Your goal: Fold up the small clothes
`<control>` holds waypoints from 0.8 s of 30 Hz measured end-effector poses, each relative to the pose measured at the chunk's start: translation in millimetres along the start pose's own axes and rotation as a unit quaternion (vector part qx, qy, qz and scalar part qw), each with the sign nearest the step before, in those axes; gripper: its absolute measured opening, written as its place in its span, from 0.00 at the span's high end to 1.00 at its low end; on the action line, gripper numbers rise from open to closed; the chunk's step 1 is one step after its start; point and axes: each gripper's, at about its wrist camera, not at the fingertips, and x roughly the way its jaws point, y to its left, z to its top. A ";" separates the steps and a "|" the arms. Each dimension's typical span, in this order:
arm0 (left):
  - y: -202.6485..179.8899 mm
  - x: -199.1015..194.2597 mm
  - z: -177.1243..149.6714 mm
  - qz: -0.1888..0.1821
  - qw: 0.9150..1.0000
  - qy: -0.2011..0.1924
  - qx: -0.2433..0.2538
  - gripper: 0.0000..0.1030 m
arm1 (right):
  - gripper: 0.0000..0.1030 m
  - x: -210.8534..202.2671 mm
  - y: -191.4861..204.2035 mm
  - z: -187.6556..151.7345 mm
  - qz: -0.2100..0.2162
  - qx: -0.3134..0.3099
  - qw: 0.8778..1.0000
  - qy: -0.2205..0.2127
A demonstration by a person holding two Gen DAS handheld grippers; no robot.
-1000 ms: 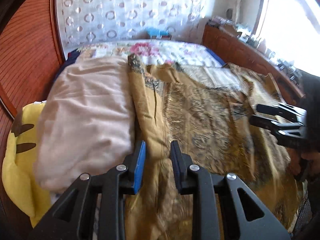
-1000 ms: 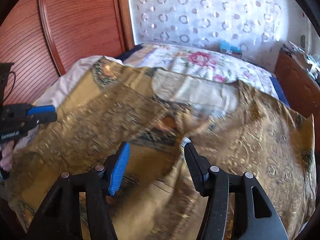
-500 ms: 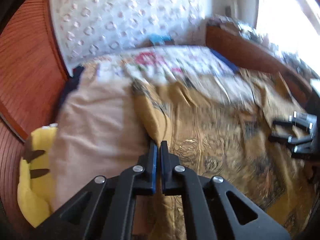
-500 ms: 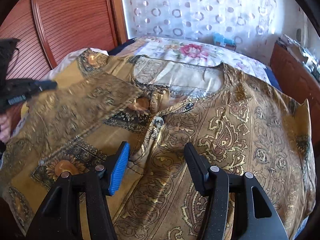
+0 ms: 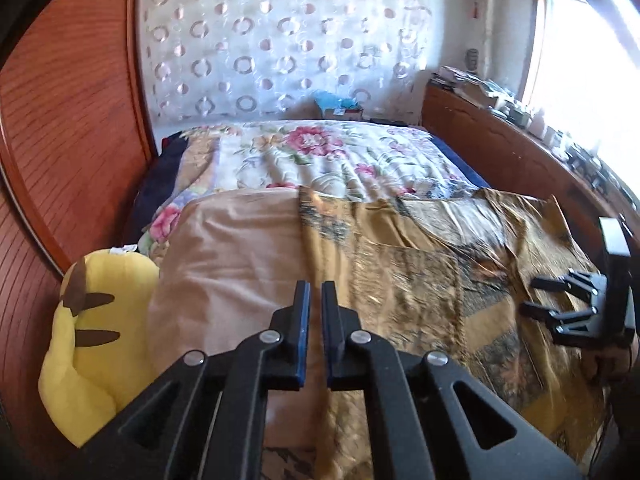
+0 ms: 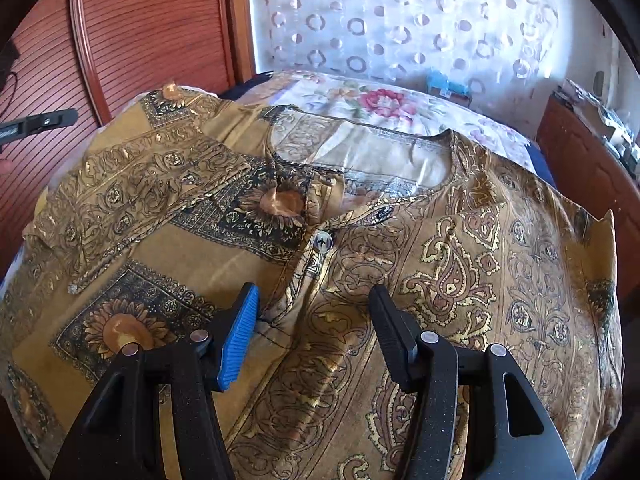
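A gold patterned shirt (image 6: 460, 280) lies spread face up on the bed, collar toward the far end, one button (image 6: 322, 241) fastened at the placket. Its left sleeve (image 6: 132, 196) is folded inward across the chest. My right gripper (image 6: 314, 304) hovers just above the shirt's front below the button, jaws open, nothing between them. My left gripper (image 5: 315, 300) is shut on nothing, raised above the shirt's (image 5: 420, 280) left edge. From the right wrist view the left gripper (image 6: 44, 122) shows as a thin dark tip off the shirt's left side. The right gripper (image 5: 527, 295) appears at the right.
A beige pillow (image 5: 232, 248) lies left of the shirt, with a yellow plush toy (image 5: 88, 320) beyond it. A floral bedsheet (image 5: 320, 156) covers the far end. Wooden panelling (image 5: 72, 120) runs along the left, a cluttered wooden dresser (image 5: 500, 148) along the right.
The left gripper shut, rose and drew back from the shirt's left edge. The sleeve settled flat across the chest. The right gripper stayed open over the shirt's front.
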 end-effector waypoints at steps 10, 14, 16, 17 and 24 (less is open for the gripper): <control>-72.3 -11.1 -42.1 -0.040 0.997 0.009 0.060 0.89 | 0.44 0.1 -1.3 0.1 0.002 0.006 1.000 -0.001; -96.5 -0.6 -55.8 -0.051 0.995 0.028 0.075 0.88 | 0.44 -0.3 -2.3 0.5 0.001 0.006 1.000 -0.001; -104.3 5.2 -60.9 -0.053 0.995 0.037 0.080 0.87 | 0.44 -0.2 -2.3 0.6 0.001 0.007 1.000 -0.001; -107.8 8.3 -63.8 -0.052 0.994 0.041 0.084 0.87 | 0.44 -0.6 -3.3 0.0 0.002 0.008 1.000 -0.001; -120.9 22.6 -75.3 -0.046 0.993 0.057 0.088 0.85 | 0.44 -1.0 -3.8 0.0 0.002 0.009 1.000 -0.002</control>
